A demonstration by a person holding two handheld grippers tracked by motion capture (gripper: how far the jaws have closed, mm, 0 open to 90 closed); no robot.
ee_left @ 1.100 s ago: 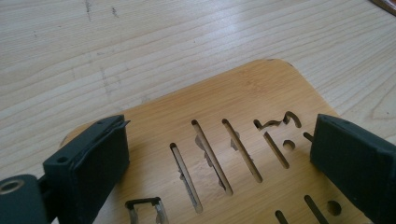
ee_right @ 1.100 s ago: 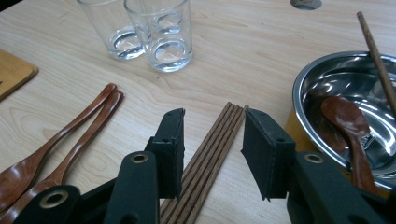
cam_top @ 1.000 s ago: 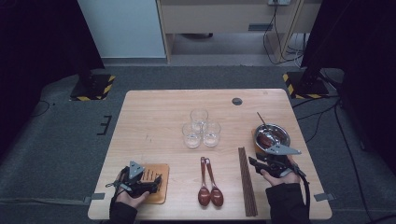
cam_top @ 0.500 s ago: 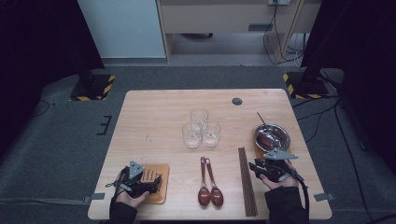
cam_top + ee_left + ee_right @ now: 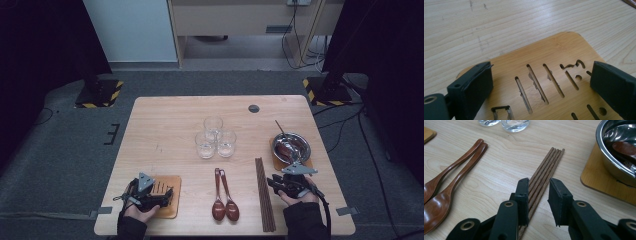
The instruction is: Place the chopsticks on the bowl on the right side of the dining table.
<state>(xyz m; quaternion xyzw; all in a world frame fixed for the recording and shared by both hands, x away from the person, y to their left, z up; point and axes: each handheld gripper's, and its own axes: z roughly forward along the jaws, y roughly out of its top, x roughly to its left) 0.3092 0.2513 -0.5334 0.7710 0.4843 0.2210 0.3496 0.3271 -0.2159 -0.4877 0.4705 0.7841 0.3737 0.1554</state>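
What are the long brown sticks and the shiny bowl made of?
The chopsticks look like dark wood: fine grain lines run along them, with a matte finish. The bowl looks like polished metal, probably steel: it is silvery and mirrors its surroundings.

A pale wooden table (image 5: pixel 165 130) is standing on grey carpet, carrying everything. Three clear glasses (image 5: pixel 215 137) are sitting clustered at its middle. Nearer the person from the glasses, two brown wooden spoons (image 5: pixel 224 200) are lying side by side, bowls toward the near edge. Just right of the spoons, a bundle of dark chopsticks (image 5: pixel 264 192) is lying lengthwise. Right of the glasses, a wooden coaster (image 5: pixel 276 161) is lying under a steel bowl. Left of the spoons, a slotted wooden trivet (image 5: pixel 172 187) is lying flat.
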